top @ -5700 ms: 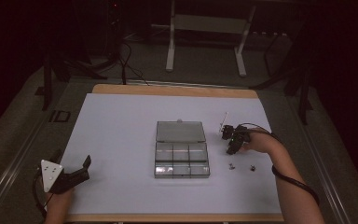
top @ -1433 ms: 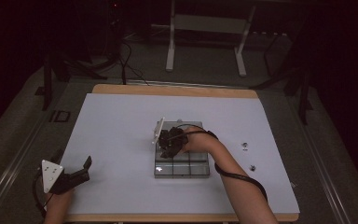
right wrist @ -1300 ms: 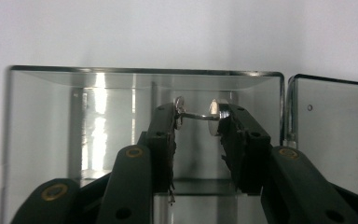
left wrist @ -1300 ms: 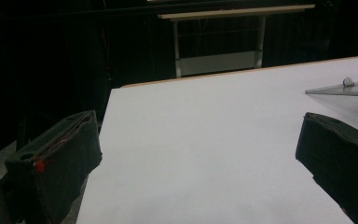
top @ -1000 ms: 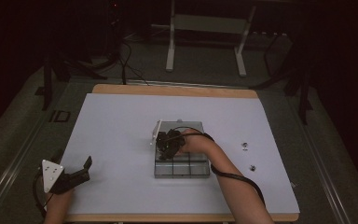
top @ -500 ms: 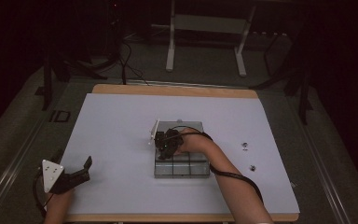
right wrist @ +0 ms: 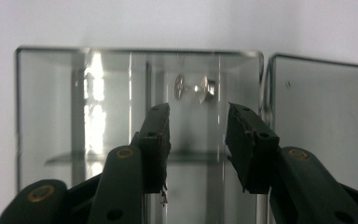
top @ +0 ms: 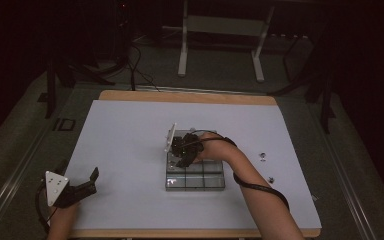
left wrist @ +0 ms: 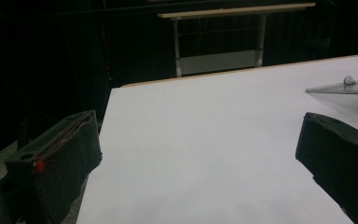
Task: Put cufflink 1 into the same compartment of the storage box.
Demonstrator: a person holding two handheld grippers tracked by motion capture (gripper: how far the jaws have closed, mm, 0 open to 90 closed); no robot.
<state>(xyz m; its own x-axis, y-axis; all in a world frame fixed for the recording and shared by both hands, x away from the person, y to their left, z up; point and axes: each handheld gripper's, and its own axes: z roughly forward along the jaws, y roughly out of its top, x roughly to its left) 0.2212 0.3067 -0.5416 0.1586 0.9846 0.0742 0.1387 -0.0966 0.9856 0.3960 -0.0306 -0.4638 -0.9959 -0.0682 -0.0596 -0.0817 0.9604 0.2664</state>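
A clear compartment box (top: 196, 181) stands in the middle of the white table (top: 125, 135), its lid (top: 170, 137) raised at the back left. My right gripper (top: 182, 152) hovers over the box's left rear compartments. In the right gripper view this gripper (right wrist: 198, 114) is open, its jaws a little apart with nothing between them. Just beyond them a small metal screw (right wrist: 195, 88) lies on the floor of a clear compartment (right wrist: 46, 107). My left gripper (top: 82, 186) rests open near the table's front left corner, jaws wide apart (left wrist: 200, 140) over bare table.
Two small metal parts (top: 263, 156) (top: 271, 178) lie on the table to the right of the box. The edge of the box's lid (left wrist: 345, 85) shows at the right of the left gripper view. A table frame (top: 220, 30) stands on the floor beyond.
My right gripper moved from the right side of the table, by the loose parts, to above the box and settled lower over its left rear compartments. The left gripper stayed put.
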